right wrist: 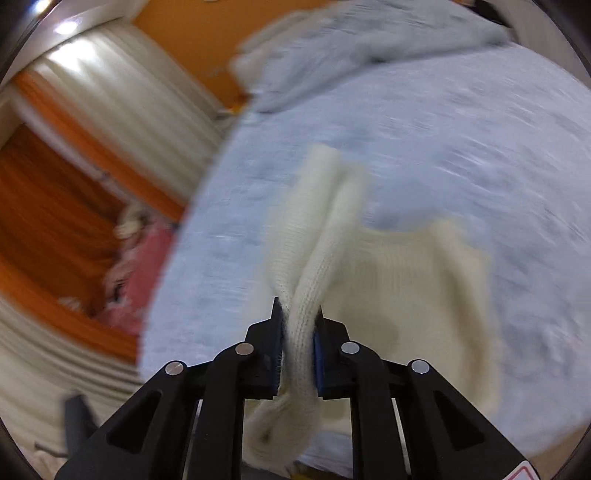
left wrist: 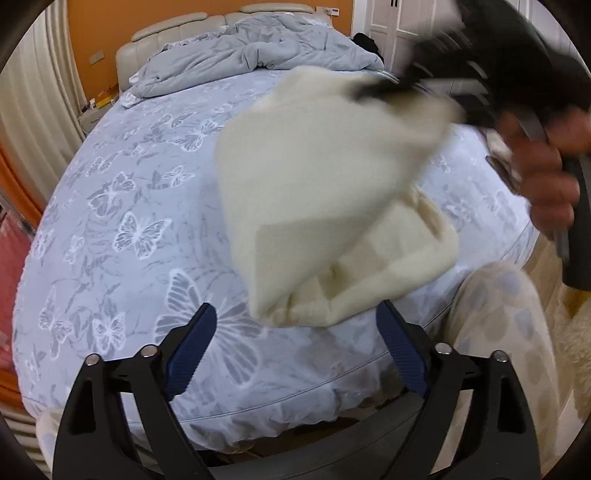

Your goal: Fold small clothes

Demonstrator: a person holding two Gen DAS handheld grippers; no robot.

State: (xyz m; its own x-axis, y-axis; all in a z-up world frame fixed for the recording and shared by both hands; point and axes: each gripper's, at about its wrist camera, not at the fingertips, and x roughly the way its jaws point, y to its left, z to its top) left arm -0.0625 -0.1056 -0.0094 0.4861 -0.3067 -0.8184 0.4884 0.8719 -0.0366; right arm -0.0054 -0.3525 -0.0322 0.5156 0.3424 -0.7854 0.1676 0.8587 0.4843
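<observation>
The cream knitted garment (right wrist: 406,280) is held up over the bed (left wrist: 110,229) by one pinched strand only: a twisted, tube-like fold of ribbed knit is clamped between the blue pads of the right gripper (right wrist: 299,325), whose jaws are closed to a narrow gap on it, while the rest of the fabric hangs ahead of and to the right of those fingers, its lowest part resting on or just above the sheet. In the left wrist view the same garment (left wrist: 325,206) is seen as a soft, blurred cone dangling just beyond the fingertips of the left gripper (left wrist: 295,332), whose jaws are spread wide and hold nothing. Slippage is judged the main risk: the knit is thick, stretchy and loosely bunched, so a fast swing could pull the strand out from between the pads, or could stretch the rib. Because the cloth is gathered and not spread, any fold laid from here would likely be crooked, with a sleeve or hem trapped underneath. The blur suggests quick motion, so a poorly aimed closure by the left fingers could catch two layers, or the sheet instead of the garment. The sheet is a smooth pale-blue cotton printed with white butterflies; a rumpled grey-blue duvet (left wrist: 258,48) is heaped far beyond the fingers, near a padded headboard (left wrist: 177,22).
</observation>
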